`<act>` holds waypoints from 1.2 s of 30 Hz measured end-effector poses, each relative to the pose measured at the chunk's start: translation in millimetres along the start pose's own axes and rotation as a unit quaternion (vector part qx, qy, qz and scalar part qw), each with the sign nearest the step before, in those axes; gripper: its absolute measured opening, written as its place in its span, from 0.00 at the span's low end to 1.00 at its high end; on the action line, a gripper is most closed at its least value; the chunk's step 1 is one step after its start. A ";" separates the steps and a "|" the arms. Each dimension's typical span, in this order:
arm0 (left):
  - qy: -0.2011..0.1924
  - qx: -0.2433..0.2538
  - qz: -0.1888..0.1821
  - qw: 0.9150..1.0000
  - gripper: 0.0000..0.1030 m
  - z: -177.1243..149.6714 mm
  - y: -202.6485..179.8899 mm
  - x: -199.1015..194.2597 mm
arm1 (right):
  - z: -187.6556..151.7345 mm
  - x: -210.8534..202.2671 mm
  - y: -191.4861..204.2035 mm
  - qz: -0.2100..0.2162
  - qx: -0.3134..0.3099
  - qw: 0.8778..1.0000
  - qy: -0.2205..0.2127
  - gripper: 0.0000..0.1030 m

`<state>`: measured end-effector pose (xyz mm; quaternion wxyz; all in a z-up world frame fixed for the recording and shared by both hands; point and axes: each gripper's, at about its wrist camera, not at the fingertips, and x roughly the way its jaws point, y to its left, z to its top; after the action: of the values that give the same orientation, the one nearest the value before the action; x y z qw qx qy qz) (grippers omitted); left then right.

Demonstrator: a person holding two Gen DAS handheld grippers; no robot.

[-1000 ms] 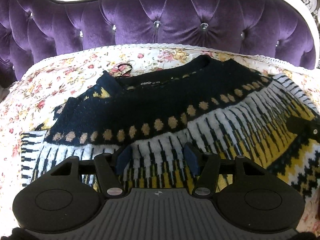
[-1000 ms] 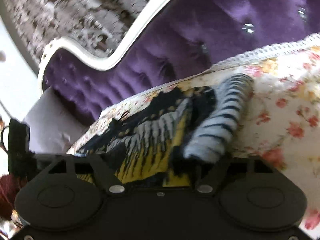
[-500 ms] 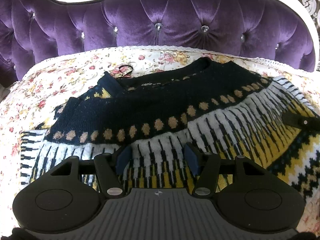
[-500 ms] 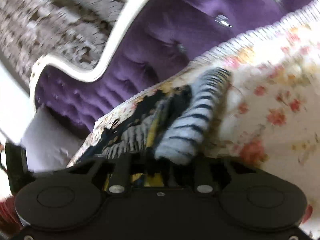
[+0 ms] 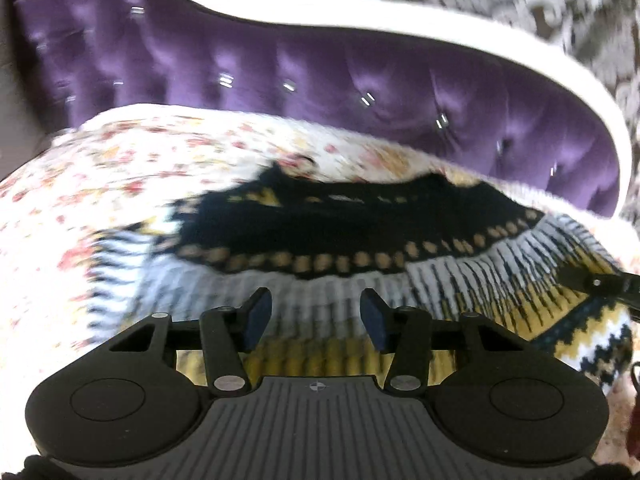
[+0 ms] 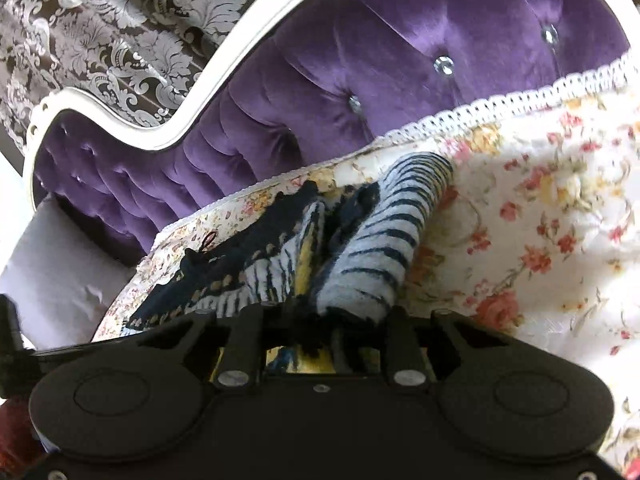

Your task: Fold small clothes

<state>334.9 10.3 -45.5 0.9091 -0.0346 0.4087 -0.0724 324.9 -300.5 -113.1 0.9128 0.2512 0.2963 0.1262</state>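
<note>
A knitted sweater [image 5: 352, 216], navy at the yoke with tan dots and white, black and yellow bands, lies spread on the flowered cover [image 5: 120, 184]. My left gripper [image 5: 316, 316] hovers over its lower white and yellow band. Its jaws are closing, the blue pads [image 5: 256, 318] are still apart, and no cloth is pinched between them. My right gripper [image 6: 320, 320] is shut on the sweater's side by the striped sleeve [image 6: 392, 240], and bunched cloth hides its fingertips. That gripper's tip [image 5: 596, 282] shows at the sweater's right edge in the left wrist view, which is blurred.
A purple tufted headboard [image 6: 360, 80] with a white frame stands behind the cover. A lace trim [image 6: 500, 104] runs along the cover's far edge. Patterned wallpaper [image 6: 100, 20] fills the background. Bare flowered cover [image 6: 560, 220] lies right of the sleeve.
The right jaws closed on the sweater's side by the sleeve and lifted it a little. The left view swung and blurred, its pads drew closer together, and the sweater sits further right.
</note>
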 end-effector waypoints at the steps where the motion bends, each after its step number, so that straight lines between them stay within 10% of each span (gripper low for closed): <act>1: -0.009 -0.001 0.003 1.000 0.46 -5.7 8.9 -10.8 | 1.3 -0.8 3.8 -0.003 -0.004 1.000 -0.001 0.29; 24: -0.038 -0.027 -0.003 0.999 0.46 -47.6 92.2 -95.0 | 5.3 -5.6 50.8 -0.075 -0.033 0.997 0.009 0.29; 36: -0.036 -0.057 0.000 0.998 0.46 -46.6 141.9 -78.2 | 0.5 15.2 159.9 0.003 -0.079 0.997 0.002 0.29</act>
<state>263.4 162.6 -36.0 0.9198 -0.0887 0.3792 -0.0472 324.2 -160.2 -34.7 0.9289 0.1786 0.2863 0.1526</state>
